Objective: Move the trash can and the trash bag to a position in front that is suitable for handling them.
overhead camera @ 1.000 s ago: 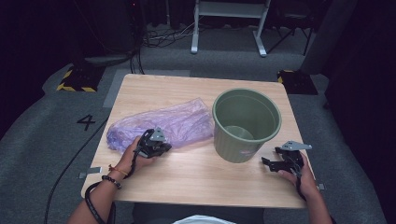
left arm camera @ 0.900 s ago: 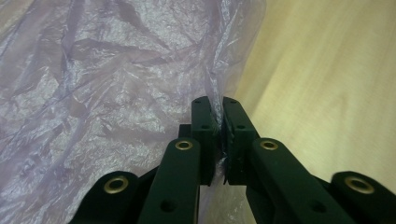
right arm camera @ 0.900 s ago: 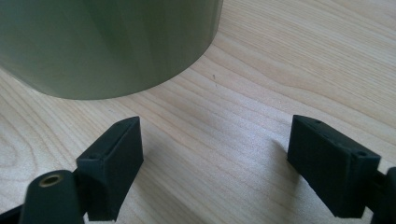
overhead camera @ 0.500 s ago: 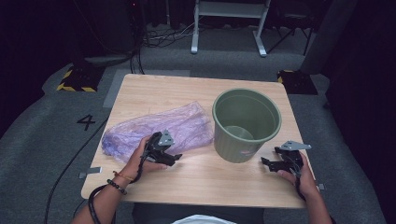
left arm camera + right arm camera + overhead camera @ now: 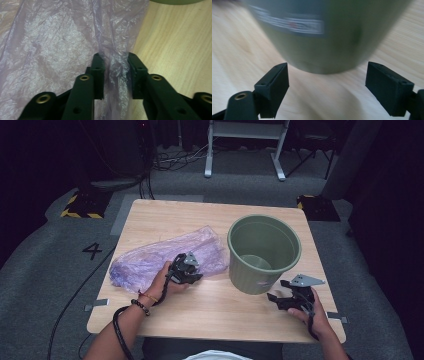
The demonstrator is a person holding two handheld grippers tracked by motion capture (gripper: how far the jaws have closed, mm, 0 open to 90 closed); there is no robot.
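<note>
A crumpled purple plastic bag (image 5: 155, 257) lies flat on the left half of the wooden table (image 5: 225, 315). My left gripper (image 5: 192, 270) sits at the bag's near right edge. In the left gripper view its jaws (image 5: 113, 58) are closed on a gathered fold of the purple bag (image 5: 50, 37). A green plastic bucket (image 5: 250, 280) stands upright at the right, and I see nothing inside it. My right gripper (image 5: 275, 299) rests low on the table just right of the bucket's base, open. The right gripper view shows the bucket (image 5: 324, 37) close ahead of the spread jaws (image 5: 327, 72).
The table's right edge (image 5: 327, 285) runs close to my right hand. A white metal stand (image 5: 245, 140) and cables lie on the floor beyond the far edge. Bare wood (image 5: 175, 45) lies between bag and bucket.
My left hand has slid right along the bag's near edge towards the bucket, and the bag has shifted slightly. The right gripper has stayed almost still by the bucket.
</note>
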